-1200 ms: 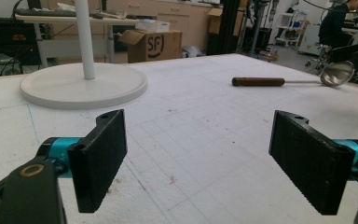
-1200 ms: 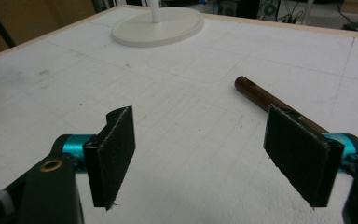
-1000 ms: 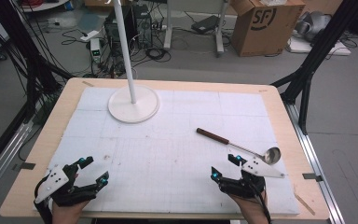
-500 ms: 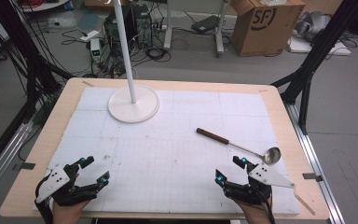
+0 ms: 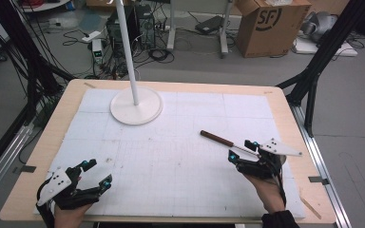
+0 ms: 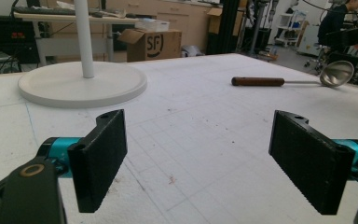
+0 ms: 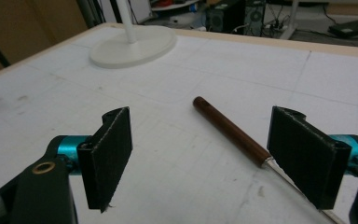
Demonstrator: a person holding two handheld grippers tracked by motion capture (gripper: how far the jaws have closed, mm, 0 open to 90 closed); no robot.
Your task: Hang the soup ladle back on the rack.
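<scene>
Ladle (image 5: pixel 228 142) lies right of lamp base (image 5: pixel 136 107) on table (image 5: pixel 180 161).

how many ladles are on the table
1. The ladle lies on the white mat at the table's right side, its brown handle pointing toward the lamp base; the right gripper, open, hovers over its shaft and covers the bowl.

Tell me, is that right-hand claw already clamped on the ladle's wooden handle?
No: in the right gripper view the right gripper stands wide open, and the ladle lies on the white mat between its jaws, ungripped.

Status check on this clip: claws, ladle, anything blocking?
Right claw open, above the ladle handle, not touching. Left claw open, empty, near table edge. Lamp base far off; nothing blocking.
</scene>
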